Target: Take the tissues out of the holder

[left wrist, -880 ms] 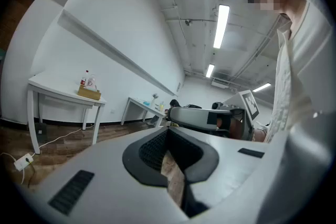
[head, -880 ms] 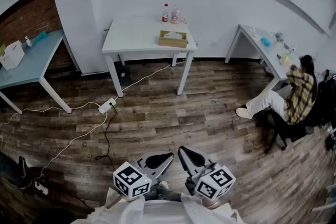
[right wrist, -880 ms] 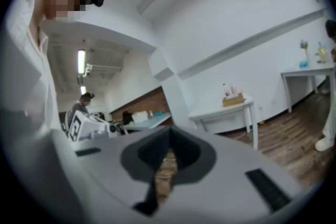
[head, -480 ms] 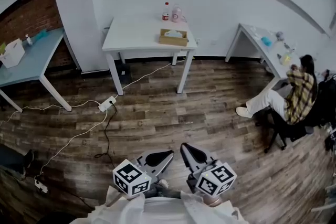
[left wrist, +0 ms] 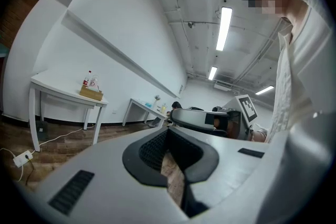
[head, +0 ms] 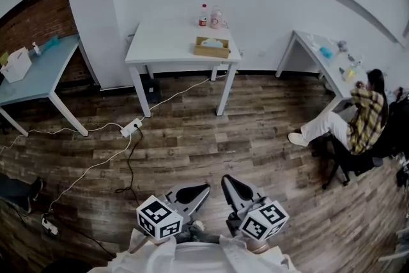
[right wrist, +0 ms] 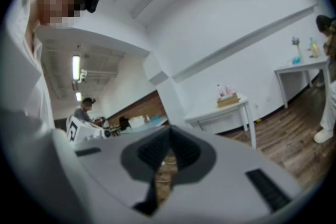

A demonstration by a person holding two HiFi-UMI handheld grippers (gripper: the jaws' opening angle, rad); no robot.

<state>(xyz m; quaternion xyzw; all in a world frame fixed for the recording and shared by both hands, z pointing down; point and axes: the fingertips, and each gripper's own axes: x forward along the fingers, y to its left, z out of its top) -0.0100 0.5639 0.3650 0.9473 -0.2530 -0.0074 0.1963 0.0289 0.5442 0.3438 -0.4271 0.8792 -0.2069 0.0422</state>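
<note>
The tissue holder (head: pixel 211 46), a low wooden box with white tissue showing at its top, sits on a white table (head: pixel 166 51) far across the room. It is small in the left gripper view (left wrist: pixel 91 93) and in the right gripper view (right wrist: pixel 228 100). My left gripper (head: pixel 203 189) and right gripper (head: pixel 225 181) are held side by side close to my body, over the wood floor, well short of the table. Both point toward the table. Each is shut, with nothing between its jaws (left wrist: pixel 169 132) (right wrist: pixel 169 134).
Two bottles (head: pixel 202 15) stand at the table's back edge. A power strip and cables (head: pixel 131 129) lie on the floor between me and the table. A blue-grey table (head: pixel 38 73) stands at the left. A seated person (head: pixel 358 121) is at a desk (head: pixel 319 57) on the right.
The head view has drifted slightly and a dark shape at the lower left edge has shifted. Both grippers stay shut in about the same place.
</note>
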